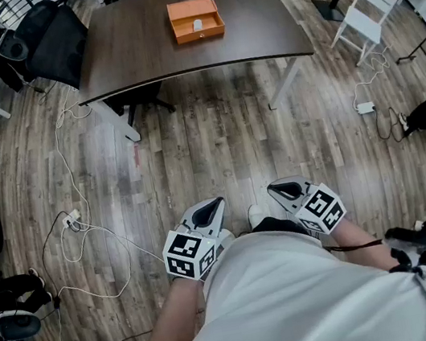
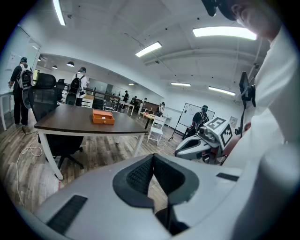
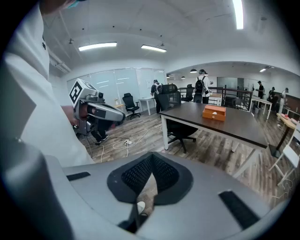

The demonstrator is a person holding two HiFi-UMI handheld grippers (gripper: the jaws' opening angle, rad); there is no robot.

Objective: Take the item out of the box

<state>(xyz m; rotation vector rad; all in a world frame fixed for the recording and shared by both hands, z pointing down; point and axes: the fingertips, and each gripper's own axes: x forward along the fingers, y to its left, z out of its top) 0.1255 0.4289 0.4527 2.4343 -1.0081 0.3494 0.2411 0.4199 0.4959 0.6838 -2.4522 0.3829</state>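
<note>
While left gripper [image 1: 216,203] and right gripper [image 1: 277,189] hang pressed together, empty, box [image 1: 195,20] sits 12 o'clock on table [image 1: 135,53], well apart, white item [image 1: 198,24] inside. Risk: jaws unopened on arrival could shove box away.

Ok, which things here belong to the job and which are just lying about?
Job: orange box, white item in it, dark table under it, left hand-held gripper and right hand-held gripper, both shut, empty.
Lying about: floor cables, white chair, black office chair.

Matt box [image 1: 195,20], smooth table [image 1: 144,55], wood-plank floor [image 1: 224,139]
</note>
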